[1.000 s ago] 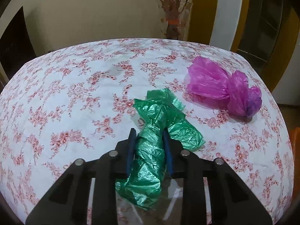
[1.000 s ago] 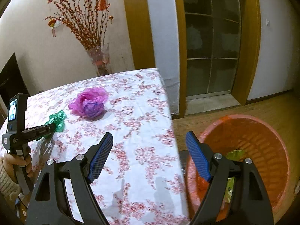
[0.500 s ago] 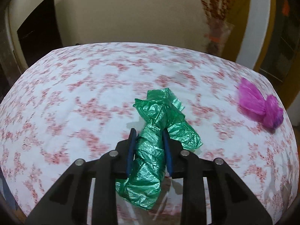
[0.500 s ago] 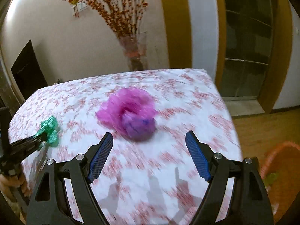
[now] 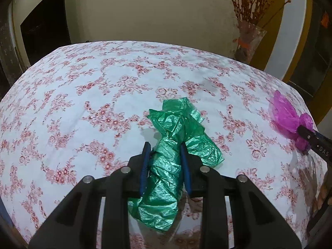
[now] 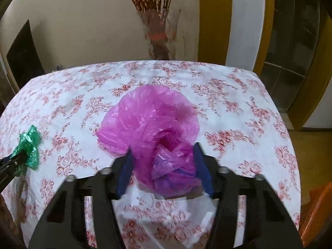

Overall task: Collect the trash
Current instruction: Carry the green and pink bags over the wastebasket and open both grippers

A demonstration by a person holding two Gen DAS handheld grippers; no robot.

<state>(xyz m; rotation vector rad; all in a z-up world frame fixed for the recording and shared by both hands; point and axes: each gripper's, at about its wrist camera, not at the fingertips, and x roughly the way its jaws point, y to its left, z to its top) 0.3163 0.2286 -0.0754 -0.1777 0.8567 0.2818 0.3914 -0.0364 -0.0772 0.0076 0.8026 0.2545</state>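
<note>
A crumpled green plastic bag (image 5: 178, 120) hangs just over the flowered tablecloth (image 5: 83, 95), and my left gripper (image 5: 165, 147) is shut on its middle. Seen from the right wrist, that green bag (image 6: 29, 143) and the left gripper (image 6: 16, 159) sit at the far left. A pink plastic bag (image 6: 149, 116) lies on the cloth near the table's right side. My right gripper (image 6: 164, 151) is closing on the pink bag's bunched near end, with both blue pads against the plastic. The left wrist view shows the pink bag (image 5: 284, 114) pinched by the right gripper (image 5: 307, 134).
A glass vase of red-budded branches (image 6: 158, 39) stands behind the table's far edge. An orange basket (image 6: 317, 213) sits on the floor off the table's right side. Doors and a wall lie beyond.
My right gripper swung from over the orange basket to the pink bag, and its jaws narrowed around it. My left gripper carried the green bag leftward, away from the pink bag.
</note>
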